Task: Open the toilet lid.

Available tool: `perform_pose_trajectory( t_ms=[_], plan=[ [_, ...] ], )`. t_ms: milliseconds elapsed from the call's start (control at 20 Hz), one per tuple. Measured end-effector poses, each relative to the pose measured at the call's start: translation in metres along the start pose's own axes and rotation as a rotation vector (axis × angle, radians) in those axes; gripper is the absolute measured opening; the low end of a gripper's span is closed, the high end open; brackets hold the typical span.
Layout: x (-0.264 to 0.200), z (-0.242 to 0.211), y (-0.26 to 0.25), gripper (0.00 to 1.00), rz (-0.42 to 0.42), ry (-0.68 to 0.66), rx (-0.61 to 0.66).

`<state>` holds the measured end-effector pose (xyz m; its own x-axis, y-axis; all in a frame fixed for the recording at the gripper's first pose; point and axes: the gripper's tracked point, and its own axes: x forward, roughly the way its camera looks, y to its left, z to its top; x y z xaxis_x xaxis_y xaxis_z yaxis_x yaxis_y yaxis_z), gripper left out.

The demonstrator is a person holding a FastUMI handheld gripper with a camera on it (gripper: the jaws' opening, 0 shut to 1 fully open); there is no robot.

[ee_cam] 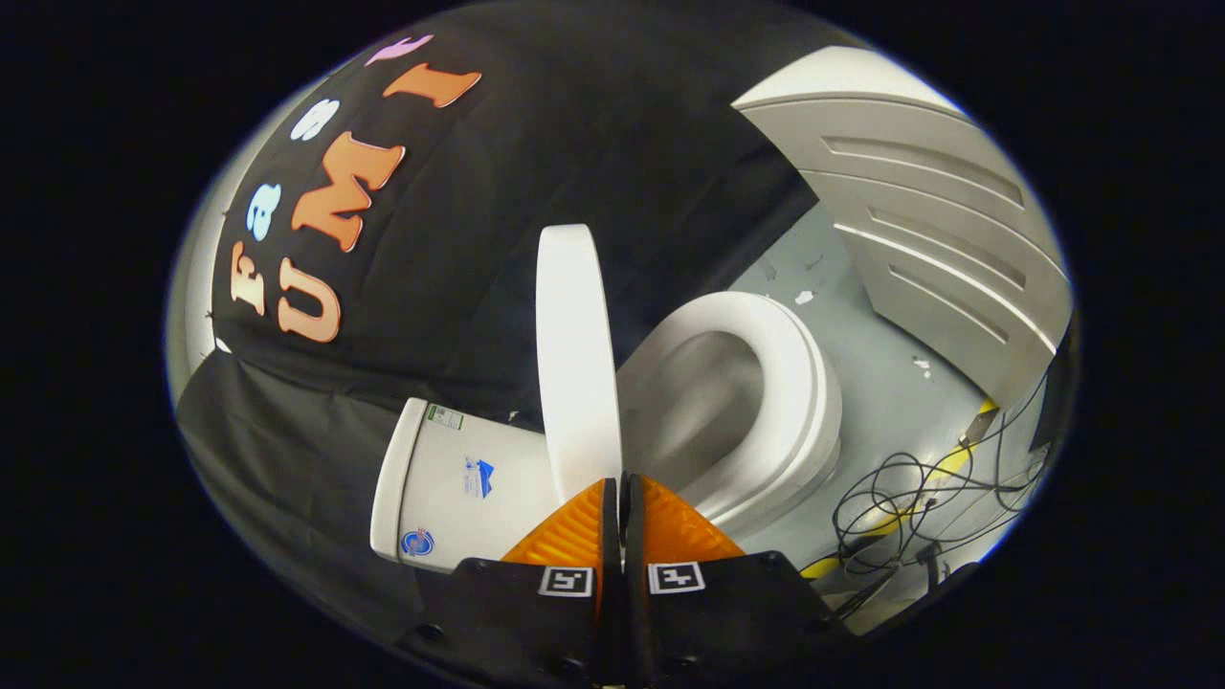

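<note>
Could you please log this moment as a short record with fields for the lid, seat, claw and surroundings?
lid: toilet lid raised, standing about upright, seen edge-on
seat: toilet seat down, bowl exposed
tank: toilet tank behind the lid
claw: claw fingers nearly together, the lid's edge just at their tips; whether they pinch it cannot be told
floor: grey floor, tangle of cables beside the toilet
nearby: white panelled door beyond the toilet
task state: lid appears open

Dim, even light; strong fisheye bending (edges soft), toilet bowl [737, 383] blurred.
</note>
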<state>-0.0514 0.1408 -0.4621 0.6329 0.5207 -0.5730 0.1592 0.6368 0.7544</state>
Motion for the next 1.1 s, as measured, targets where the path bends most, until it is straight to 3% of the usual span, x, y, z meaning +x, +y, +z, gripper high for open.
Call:
perform_pose_trajectory(
  t_ms=[250, 750, 1100],
  plan=[
    [-0.004, 0.0, 0.025, 0.08, -0.056, -0.027, -0.082],
    [-0.012, -0.009, 0.09, 0.08, -0.069, -0.066, -0.158],
    [-0.013, -0.02, 0.133, 0.08, -0.111, -0.1, -0.294]
  ],
)
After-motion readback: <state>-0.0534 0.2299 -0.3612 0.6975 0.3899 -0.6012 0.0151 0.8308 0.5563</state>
